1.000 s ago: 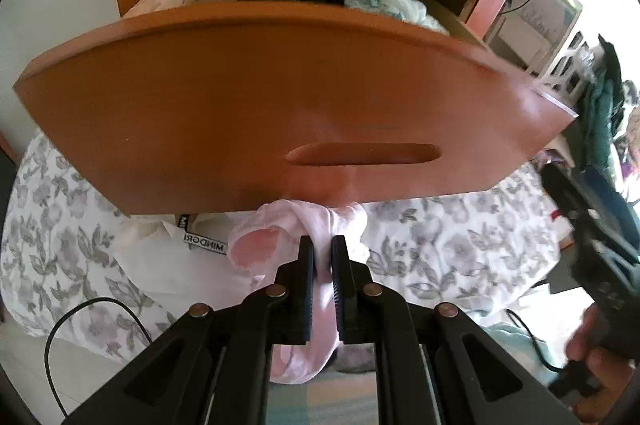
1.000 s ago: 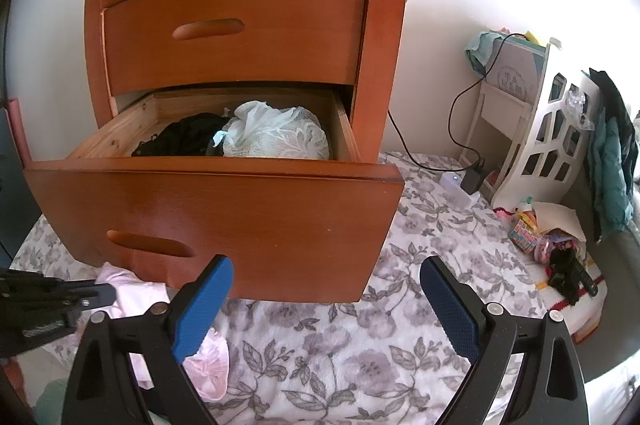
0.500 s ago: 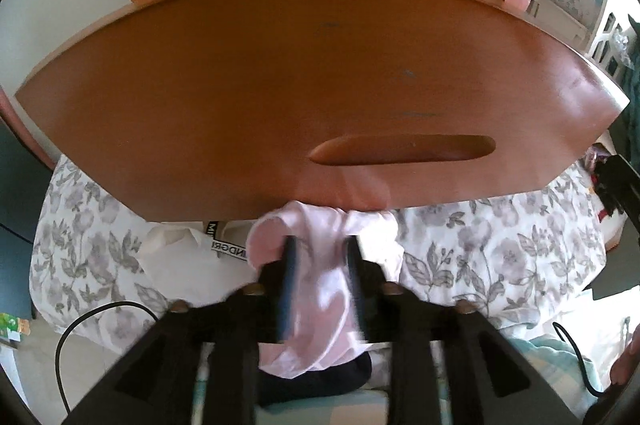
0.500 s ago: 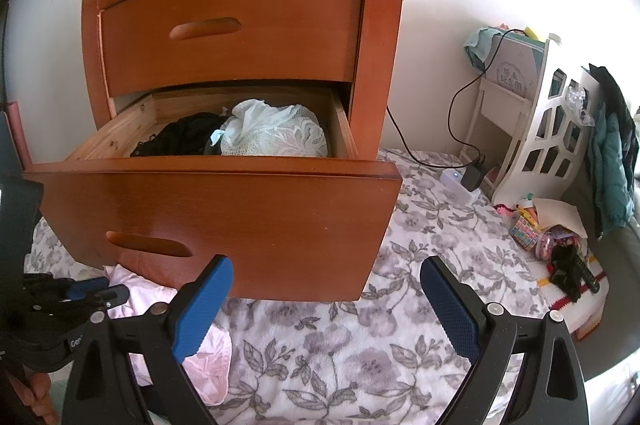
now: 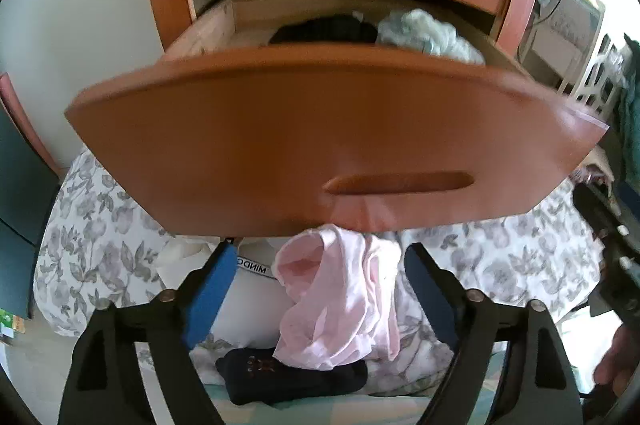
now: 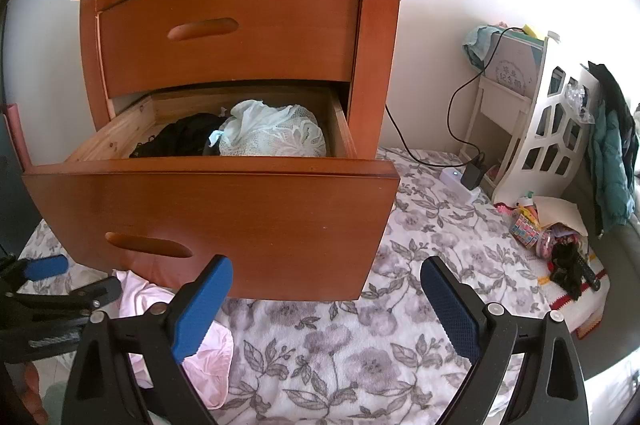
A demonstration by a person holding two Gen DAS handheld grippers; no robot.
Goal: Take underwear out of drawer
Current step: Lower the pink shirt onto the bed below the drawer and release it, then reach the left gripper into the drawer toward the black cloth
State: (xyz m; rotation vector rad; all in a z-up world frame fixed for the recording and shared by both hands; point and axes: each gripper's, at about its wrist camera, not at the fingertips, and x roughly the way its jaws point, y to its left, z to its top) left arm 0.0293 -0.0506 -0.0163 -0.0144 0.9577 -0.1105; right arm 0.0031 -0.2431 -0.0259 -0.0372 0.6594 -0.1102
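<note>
1. The crumpled pale pink underwear lies on the grey floral bedspread, just below the open wooden drawer.
2. The left gripper, clamped on it a second ago, is opening; its jaws flank the cloth without pressing.
3. At 12 o'clock, black underwear and lace underwear remain inside.
4. The right gripper hangs apart, empty.

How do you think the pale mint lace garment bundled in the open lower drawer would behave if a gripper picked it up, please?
The pale mint lace garment would probably be floppy: it sits crumpled in soft folds. It looks thin, so likely very light. Its openwork lace might snag on the black lacy garment touching it, perhaps dragging that along.
</note>
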